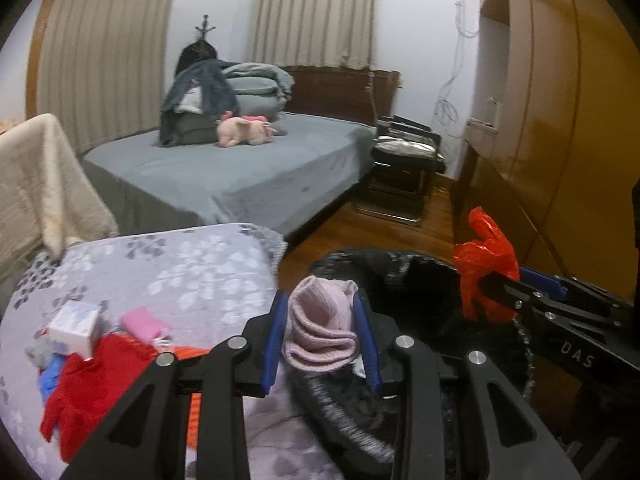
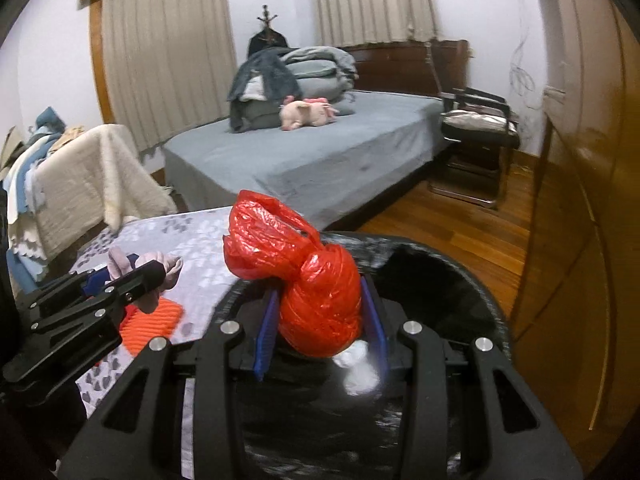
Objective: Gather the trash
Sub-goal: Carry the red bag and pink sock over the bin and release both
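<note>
Now, from the left wrist camera, the left gripper (image 1: 322, 338) is closed partway on a rolled pink sock (image 1: 320, 332). Its two blue pads press on the sock from both sides. The sock hangs over the near rim of the black trash bin (image 1: 400, 264), which stands on the wood floor just beside the flowered bed cover (image 1: 180, 272). Across the bin, the right gripper (image 1: 486, 286) holds a red plastic bag (image 1: 486, 252) over the far rim. More things lie on the cover: a red glove (image 1: 86, 380), a small white box (image 1: 76, 326) and a pink cloth (image 1: 140, 320). So the job looks only partly done. Two things seem ready to drop, and the pile is left to clear.

From the right wrist camera, the right gripper (image 2: 320, 320) is also closed partway, squeezing the knotted red plastic bag (image 2: 312, 288). The bag hangs over the open mouth of the black trash bin (image 2: 460, 272). Something white (image 2: 358, 366) lies down inside the bin, but it is too blurry to name. The left gripper (image 2: 154, 278) shows at the left edge with the pink sock (image 2: 168, 266). An orange ribbed thing (image 2: 150, 326) lies under it, half hidden.

The bin's bottom is dark, so what else is inside cannot be told. Both pictures are blurry near the bin.
</note>
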Action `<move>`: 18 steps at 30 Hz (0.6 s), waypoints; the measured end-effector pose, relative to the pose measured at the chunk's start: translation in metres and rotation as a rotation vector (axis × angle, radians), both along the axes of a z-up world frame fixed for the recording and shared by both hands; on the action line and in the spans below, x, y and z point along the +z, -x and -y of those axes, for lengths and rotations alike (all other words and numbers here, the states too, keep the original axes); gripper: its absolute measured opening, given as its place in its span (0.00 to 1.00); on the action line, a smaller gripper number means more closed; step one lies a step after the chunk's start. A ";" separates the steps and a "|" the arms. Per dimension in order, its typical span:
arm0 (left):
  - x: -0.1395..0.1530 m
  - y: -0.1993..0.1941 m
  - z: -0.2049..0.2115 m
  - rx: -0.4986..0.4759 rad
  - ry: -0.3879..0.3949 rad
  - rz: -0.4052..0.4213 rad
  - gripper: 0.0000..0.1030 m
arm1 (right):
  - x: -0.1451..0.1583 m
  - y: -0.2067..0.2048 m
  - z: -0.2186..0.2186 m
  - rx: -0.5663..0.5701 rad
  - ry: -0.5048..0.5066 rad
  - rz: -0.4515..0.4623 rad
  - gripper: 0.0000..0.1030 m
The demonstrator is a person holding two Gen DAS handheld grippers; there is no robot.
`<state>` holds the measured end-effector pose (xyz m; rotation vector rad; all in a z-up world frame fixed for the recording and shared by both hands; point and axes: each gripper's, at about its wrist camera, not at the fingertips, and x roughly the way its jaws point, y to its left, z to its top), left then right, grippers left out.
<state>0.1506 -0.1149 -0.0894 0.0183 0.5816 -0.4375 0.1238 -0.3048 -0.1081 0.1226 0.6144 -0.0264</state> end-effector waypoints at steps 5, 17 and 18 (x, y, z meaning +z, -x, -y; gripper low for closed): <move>-0.005 -0.005 0.030 -0.050 0.004 -0.014 0.32 | -0.009 0.004 0.022 -0.046 0.010 -0.016 0.37; -0.028 -0.015 0.073 -0.141 -0.016 -0.079 0.36 | -0.030 0.008 0.053 -0.113 0.012 -0.065 0.45; -0.029 -0.015 0.073 -0.146 -0.016 -0.083 0.42 | -0.031 0.008 0.053 -0.116 0.013 -0.067 0.49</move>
